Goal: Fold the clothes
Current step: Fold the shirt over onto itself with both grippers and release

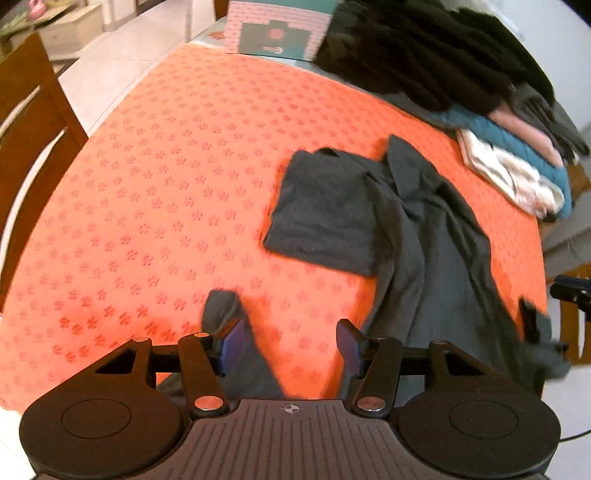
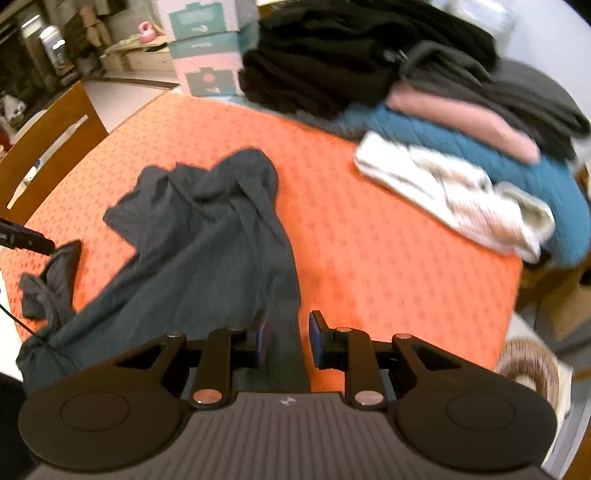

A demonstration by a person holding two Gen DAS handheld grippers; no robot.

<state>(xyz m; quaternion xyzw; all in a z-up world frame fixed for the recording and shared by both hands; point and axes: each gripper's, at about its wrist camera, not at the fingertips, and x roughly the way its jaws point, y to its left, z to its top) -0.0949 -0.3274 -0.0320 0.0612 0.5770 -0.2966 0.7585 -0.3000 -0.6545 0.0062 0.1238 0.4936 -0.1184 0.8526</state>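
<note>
The tabletop (image 1: 147, 184) is covered in orange cloth with a repeating pattern of small darker flowers, and the garment (image 2: 207, 236) on it is plain dark grey. The stacked clothes (image 2: 461, 147) along its far edge are black, grey, pink, teal and cream, beside a pink-and-teal box (image 1: 277, 29).

No text, number or brand can be read anywhere. The pink-and-teal box (image 1: 275, 31) at twelve o'clock on the table carries printed pictures and marks, but blur leaves them illegible in both views.
</note>
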